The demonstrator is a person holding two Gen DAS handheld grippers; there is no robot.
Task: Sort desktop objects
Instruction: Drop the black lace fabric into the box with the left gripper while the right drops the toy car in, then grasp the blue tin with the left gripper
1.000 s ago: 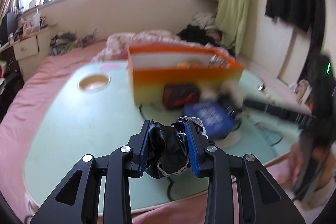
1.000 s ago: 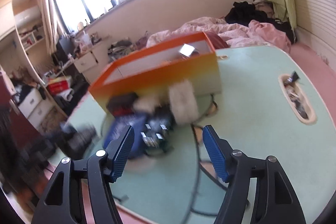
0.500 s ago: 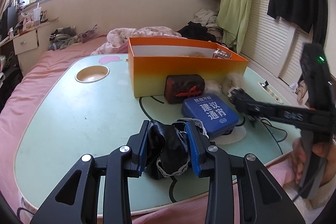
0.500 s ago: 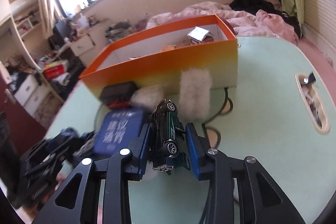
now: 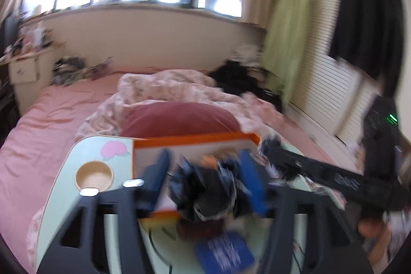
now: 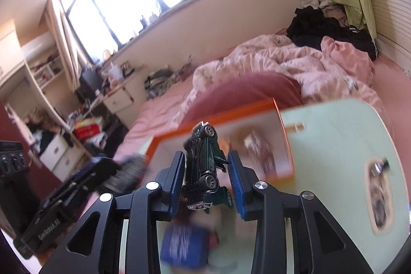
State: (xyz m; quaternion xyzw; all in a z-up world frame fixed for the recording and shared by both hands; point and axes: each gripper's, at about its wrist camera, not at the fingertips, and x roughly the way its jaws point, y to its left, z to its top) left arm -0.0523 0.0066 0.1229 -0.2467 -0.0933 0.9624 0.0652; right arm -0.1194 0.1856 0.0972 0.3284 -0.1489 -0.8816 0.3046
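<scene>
Over the orange box, both loads at once; the drop turns on whether each thing hangs inside the rim or outside it.

Right gripper: jaws opening, the green toy car between the blue pads, nose up, long axis running away along the fingers and tilted slightly right; a sliver of gap on the right side, so apparently no longer pinched; seen against the white inside of the box, near its left part, orange rim just beyond the nose; judged ready to fall in, though likely to tumble end over end.

Left gripper: jaws opening too, spread wider than the black cloth bundle sagging between them; blurred, contact with the pads hard to tell, probably loose; bundle seen over the near wall of the box, so a catch on that edge possible.

Blue tin on the green table below, nearer than the box, equally close to either hand.
</scene>
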